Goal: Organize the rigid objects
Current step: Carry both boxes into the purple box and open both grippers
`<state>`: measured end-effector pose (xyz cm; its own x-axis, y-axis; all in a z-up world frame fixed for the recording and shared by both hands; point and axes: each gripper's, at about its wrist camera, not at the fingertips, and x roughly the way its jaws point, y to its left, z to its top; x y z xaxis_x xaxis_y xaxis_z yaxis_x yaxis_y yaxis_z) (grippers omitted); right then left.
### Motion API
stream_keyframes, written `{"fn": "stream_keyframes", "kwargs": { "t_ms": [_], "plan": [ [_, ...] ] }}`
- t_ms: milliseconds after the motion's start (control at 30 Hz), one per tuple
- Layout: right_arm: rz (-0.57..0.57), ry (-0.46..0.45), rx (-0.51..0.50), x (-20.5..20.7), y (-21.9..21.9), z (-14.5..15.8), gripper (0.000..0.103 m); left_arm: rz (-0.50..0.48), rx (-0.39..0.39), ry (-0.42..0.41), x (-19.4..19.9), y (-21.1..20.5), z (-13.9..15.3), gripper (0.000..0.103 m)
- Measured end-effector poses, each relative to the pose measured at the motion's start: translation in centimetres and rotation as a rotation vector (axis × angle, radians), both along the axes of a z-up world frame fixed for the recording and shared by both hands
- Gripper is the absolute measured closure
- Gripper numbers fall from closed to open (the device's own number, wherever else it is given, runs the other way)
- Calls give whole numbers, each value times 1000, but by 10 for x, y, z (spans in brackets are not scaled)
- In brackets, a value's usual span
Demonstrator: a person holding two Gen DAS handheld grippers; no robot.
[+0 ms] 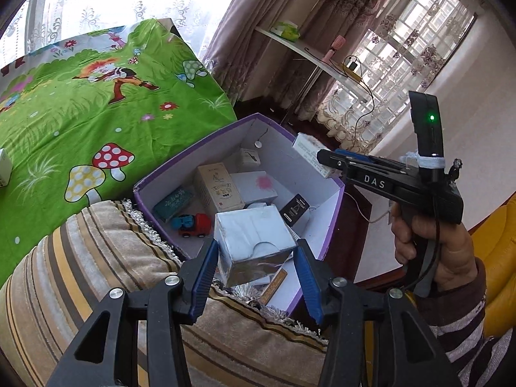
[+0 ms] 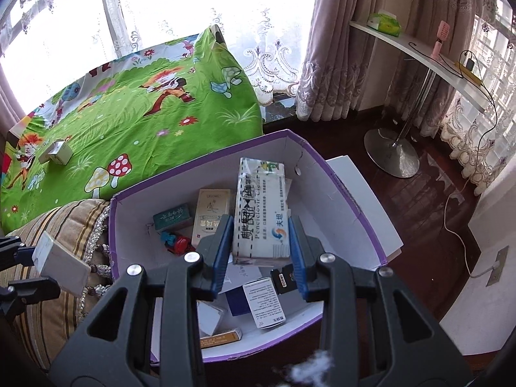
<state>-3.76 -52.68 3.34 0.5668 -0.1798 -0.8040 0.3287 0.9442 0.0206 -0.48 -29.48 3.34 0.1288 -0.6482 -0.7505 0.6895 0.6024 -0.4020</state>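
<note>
Both cartons are hanging over the purple-rimmed white cardboard box (image 2: 361, 216); lowering each into bare floor before letting go seems best. The left gripper (image 1: 254, 258) is clamping a silvery foil-wrapped box (image 1: 254, 242); the right gripper (image 2: 261, 245) is pinching a long white medicine carton (image 2: 261, 213).

Room around the sorting spot
Green cartoon bedsheet (image 2: 135, 122) beside a striped cushion (image 1: 96, 277); white shelf (image 2: 419, 51) on a chrome stand (image 2: 391, 153) with a green pack (image 2: 383, 22) and pink fan (image 2: 440, 40); curtains (image 2: 338, 48), dark wood floor (image 2: 429, 200)
</note>
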Motion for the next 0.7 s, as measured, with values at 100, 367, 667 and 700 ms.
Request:
{"fn": "stream_keyframes", "kwargs": {
  "t_ms": [100, 367, 667, 700],
  "plan": [
    [-30, -4, 8, -2, -5, 1, 36, -9, -4, 4, -1, -1, -1, 40],
    [1, -5, 22, 2, 4, 0, 32, 12, -16, 16, 3, 4, -2, 38],
    [30, -8, 37, 7, 13, 1, 32, 62, -20, -5, 11, 17, 2, 38],
    [37, -9, 36, 8, 16, 2, 32, 71, -20, -12, 13, 20, 3, 38]
  ]
}}
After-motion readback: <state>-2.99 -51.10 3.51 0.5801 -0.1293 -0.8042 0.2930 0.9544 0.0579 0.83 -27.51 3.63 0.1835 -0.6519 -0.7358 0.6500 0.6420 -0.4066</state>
